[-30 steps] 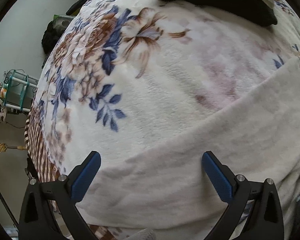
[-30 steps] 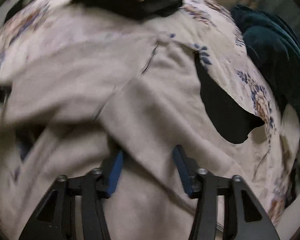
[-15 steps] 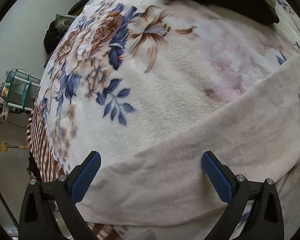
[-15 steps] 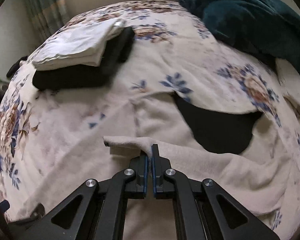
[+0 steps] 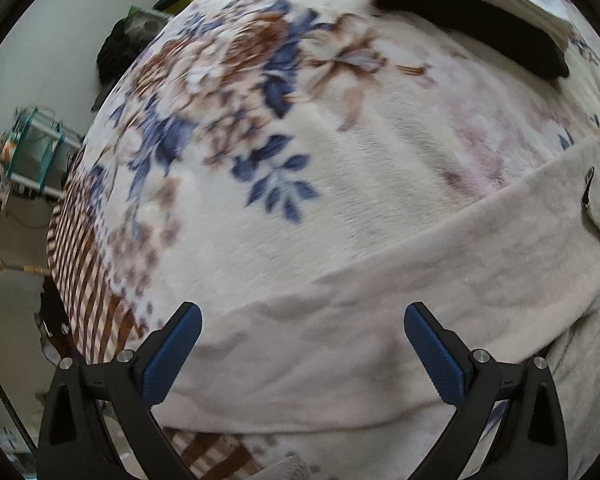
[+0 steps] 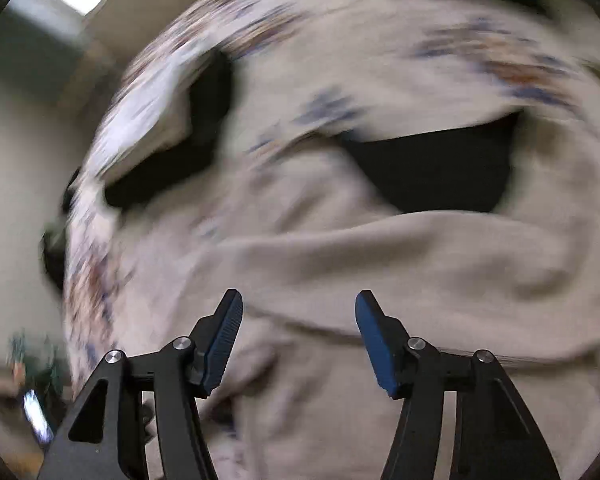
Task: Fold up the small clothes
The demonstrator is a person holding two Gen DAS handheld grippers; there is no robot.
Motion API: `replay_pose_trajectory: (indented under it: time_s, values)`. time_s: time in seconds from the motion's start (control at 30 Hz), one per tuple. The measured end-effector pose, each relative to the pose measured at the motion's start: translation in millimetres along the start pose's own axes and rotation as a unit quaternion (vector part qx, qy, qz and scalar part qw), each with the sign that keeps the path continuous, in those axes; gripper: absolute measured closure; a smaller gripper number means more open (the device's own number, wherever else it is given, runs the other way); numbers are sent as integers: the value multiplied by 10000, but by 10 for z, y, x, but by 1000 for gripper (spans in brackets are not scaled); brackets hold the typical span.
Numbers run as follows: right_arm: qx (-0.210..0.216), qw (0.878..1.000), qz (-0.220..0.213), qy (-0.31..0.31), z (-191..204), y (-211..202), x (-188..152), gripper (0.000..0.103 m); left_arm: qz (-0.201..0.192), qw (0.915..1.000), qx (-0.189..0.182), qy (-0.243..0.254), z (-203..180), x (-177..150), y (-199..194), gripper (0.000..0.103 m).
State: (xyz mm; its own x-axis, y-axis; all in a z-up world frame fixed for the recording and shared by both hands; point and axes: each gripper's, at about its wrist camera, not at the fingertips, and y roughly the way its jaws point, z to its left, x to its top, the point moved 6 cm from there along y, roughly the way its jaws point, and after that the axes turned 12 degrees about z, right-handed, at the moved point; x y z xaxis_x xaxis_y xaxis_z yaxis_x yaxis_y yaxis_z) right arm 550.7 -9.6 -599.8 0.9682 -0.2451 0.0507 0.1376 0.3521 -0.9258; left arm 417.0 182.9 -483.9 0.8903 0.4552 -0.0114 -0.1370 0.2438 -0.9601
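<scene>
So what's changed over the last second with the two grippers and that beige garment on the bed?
The right gripper, which was pinching a fold of the beige garment half a second ago, has let it go; its jaws are opening with nothing between them, and its view is blurred from swinging. The left gripper stayed open over the garment, drifting slightly. The folded stack on the floral blanket hasn't moved.

Each black, two-finger handheld gripper, left (image 5: pixel 302 354) and right (image 6: pixel 298 338), has angular skeletal arms with triangular cut-outs. Round silver screws sit at the pivots. Ribbed blue rectangular pads (image 5: pixel 172 360) line the fingertips.
</scene>
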Motion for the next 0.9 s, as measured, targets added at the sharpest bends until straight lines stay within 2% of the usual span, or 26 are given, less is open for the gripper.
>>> replay_pose_trajectory:
  time_s: [0.1, 0.17, 0.23, 0.27, 0.37, 0.43, 0.47, 0.57, 0.67, 0.7, 0.83, 0.87, 0.9]
  values:
    - [-1032, 9926, -155, 615, -615, -128, 128, 42, 94, 9996, -120, -231, 137, -39, 27, 0]
    - [-1403, 9866, 246, 801, -973, 60, 171, 42, 202, 9988, -199, -403, 227, -69, 86, 0]
    - [-1216, 9830, 1054, 879, -1175, 392, 124, 42, 335, 9976, -249, -561, 337, -125, 156, 0]
    - [-1122, 9839, 1045, 918, -1206, 391, 119, 42, 412, 9965, -296, -672, 411, -175, 179, 0]
    - [-1100, 9893, 626, 726, -1070, 130, 139, 42, 568, 9874, -748, -1273, 741, -446, 199, 0]
    - [-1098, 9911, 393, 643, -964, -55, 94, 41, 823, 9730, -1126, -1838, 981, -724, 259, 0]
    - [-1108, 9913, 367, 603, -912, -102, 69, 41, 939, 9635, -1338, -2120, 1075, -855, 300, 0]
    - [-1214, 9906, 394, 492, -817, -136, -8, 41, 1347, 9200, -2094, -3027, 1250, -1225, 537, 0]
    - [-1377, 9879, 603, 383, -812, -78, -81, 41, 1693, 8637, -3011, -3670, 1195, -1357, 856, 4]
    - [-1409, 9874, 621, 361, -871, -130, -226, 41, 1670, 8476, -3200, -3890, 1198, -1351, 922, 4]
    - [-1471, 9867, 670, 181, -797, -67, -262, 41, 1251, 7928, -3618, -4743, 1359, -1283, 1055, 4]
    - [-1590, 9847, 705, 114, -778, -42, -266, 41, 1165, 7841, -3606, -4915, 1402, -1283, 1079, 4]
    - [-1645, 9837, 724, 81, -773, -20, -270, 41, 1115, 7791, -3592, -5015, 1420, -1278, 1095, 4]
